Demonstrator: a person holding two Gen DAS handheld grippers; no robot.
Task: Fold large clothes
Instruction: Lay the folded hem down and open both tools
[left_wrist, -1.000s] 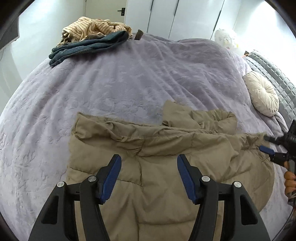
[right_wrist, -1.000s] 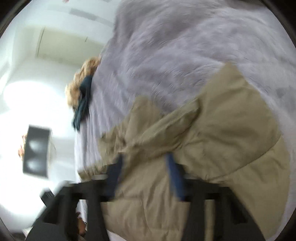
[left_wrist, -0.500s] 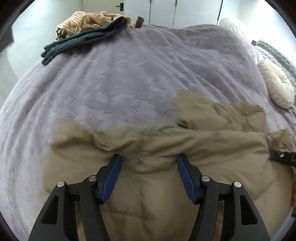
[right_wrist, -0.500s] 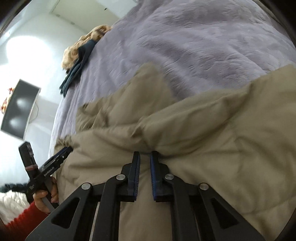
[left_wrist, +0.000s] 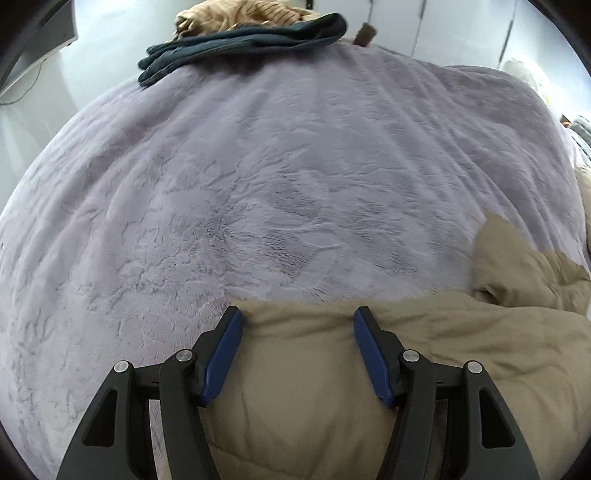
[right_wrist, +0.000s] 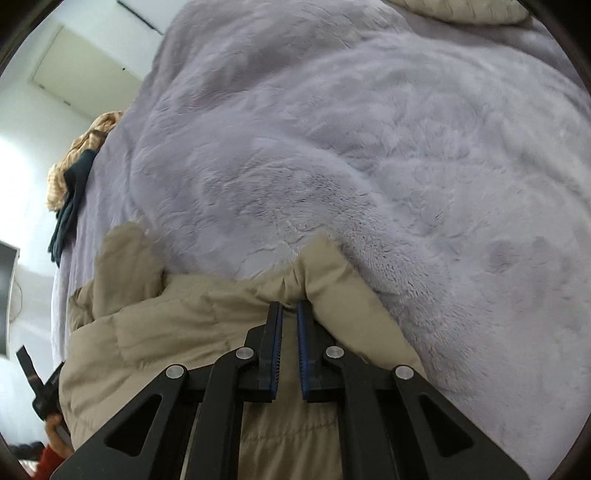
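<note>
My left gripper (left_wrist: 298, 317) stood about half open over the near edge of the padded khaki quilted coat (left_wrist: 369, 369). Its blue-padded fingers (left_wrist: 221, 354) straddled the folded top edge of the coat, and the fabric lay between them without being pinched; I could not tell whether the pads brushed it. My right gripper (right_wrist: 290, 310) was shut, its blue pads nearly together, and a puckered ridge of the khaki coat (right_wrist: 184, 325) rose right at its tips. The fabric appeared to be pinched there, though the contact itself sat at the very tip and was hard to confirm.

The coat lay at the near side of a bed covered by a plush lilac-grey blanket (left_wrist: 277, 184), bunched into thick folds, with one flap reaching out onto the blanket in the right wrist view. At the far edge of the bed rested a folded dark teal garment (left_wrist: 240, 40) with a tan striped knit (left_wrist: 236, 14) heaped just behind it. A pale round cushion (right_wrist: 461, 9) sat at the top of the right wrist view. At that view's lower left edge, a hand in a red sleeve (right_wrist: 50, 456) was visible.
</note>
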